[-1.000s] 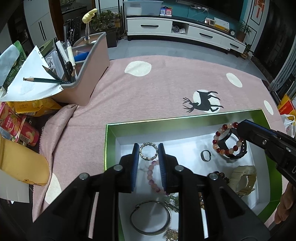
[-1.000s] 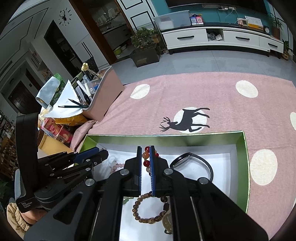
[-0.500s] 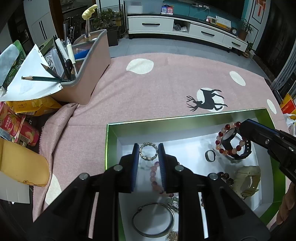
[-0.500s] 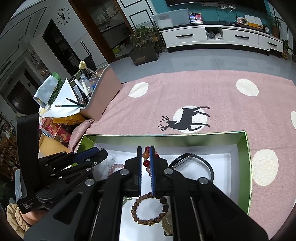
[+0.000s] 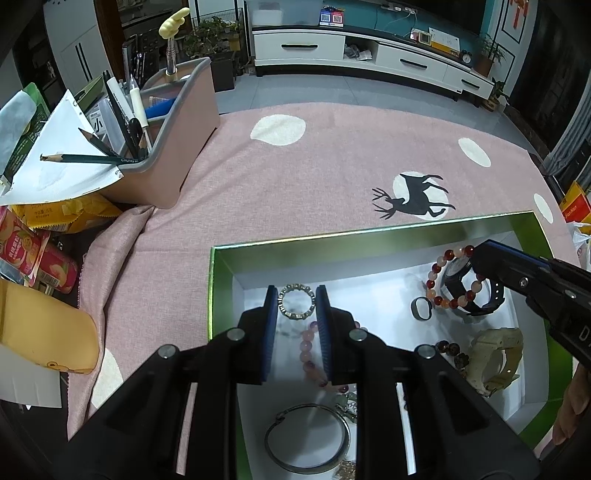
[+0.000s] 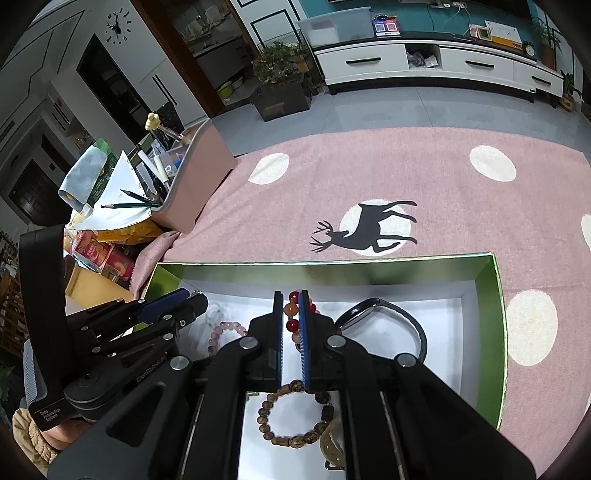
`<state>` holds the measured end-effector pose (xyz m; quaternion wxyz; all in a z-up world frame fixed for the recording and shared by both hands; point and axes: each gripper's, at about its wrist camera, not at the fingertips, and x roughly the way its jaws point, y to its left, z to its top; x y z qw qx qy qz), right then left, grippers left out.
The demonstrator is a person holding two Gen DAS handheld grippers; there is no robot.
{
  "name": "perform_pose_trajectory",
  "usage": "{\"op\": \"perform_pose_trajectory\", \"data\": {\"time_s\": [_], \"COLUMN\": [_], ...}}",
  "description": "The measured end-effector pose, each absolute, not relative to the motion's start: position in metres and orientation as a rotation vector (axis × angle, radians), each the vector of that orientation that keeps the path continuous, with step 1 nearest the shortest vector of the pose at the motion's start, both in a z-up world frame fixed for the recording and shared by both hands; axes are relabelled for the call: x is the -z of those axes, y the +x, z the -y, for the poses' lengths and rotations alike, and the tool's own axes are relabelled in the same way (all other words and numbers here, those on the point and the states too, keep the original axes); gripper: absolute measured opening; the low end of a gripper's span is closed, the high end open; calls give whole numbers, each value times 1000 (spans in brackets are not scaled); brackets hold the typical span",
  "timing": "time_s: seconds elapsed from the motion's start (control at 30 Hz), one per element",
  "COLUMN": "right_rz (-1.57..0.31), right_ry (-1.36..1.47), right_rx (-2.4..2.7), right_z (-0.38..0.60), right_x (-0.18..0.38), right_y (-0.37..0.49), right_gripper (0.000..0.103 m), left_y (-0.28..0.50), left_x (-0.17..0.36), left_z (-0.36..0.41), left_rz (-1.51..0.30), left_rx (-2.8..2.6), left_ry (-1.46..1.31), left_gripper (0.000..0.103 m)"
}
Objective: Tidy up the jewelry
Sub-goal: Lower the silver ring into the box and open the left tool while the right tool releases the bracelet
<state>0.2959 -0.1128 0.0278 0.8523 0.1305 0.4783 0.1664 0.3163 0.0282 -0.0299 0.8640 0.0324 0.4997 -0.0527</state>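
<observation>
Nothing much moves: my right claw (image 6: 291,319) still pinches the red bead bracelet (image 5: 448,280); left claw (image 5: 295,306) narrow, empty.

Pink deer-print cloth (image 5: 332,166) covers the table. Beyond it: grey tiled floor (image 6: 369,110), then a long white TV cabinet (image 6: 424,62) against a teal wall (image 6: 417,11). Potted plants (image 6: 280,74) left of the cabinet, wall clock (image 6: 117,26) further left. Dim indoor light.

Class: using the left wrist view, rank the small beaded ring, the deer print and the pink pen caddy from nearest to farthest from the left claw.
1. Small beaded ring, right at the left claw's tips, inside the box.
2. Deer print, beyond the box, to the right.
3. Pink pen caddy, far left.
</observation>
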Motion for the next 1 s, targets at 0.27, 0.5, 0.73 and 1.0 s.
{"op": "perform_pose_trajectory", "data": {"time_s": [0.27, 0.5, 0.73, 1.0], "right_rz": [-1019, -1016, -1011, -1007], "right_ry": [275, 276, 281, 274], "right_rx": [-348, -348, -352, -356], "right_z": [114, 114, 116, 115], "right_x": [-26, -26, -28, -29], "right_y": [297, 296, 296, 294], "right_gripper": [7, 7, 7, 8], "left_y": [318, 318, 319, 318], "left_x": [30, 31, 31, 31], "left_z": [-27, -26, -26, -26], "left_rz": [-1053, -1054, -1052, -1050], "left_rx": [108, 104, 96, 87], "left_ry": [78, 86, 92, 96], "left_gripper": [20, 20, 21, 21]}}
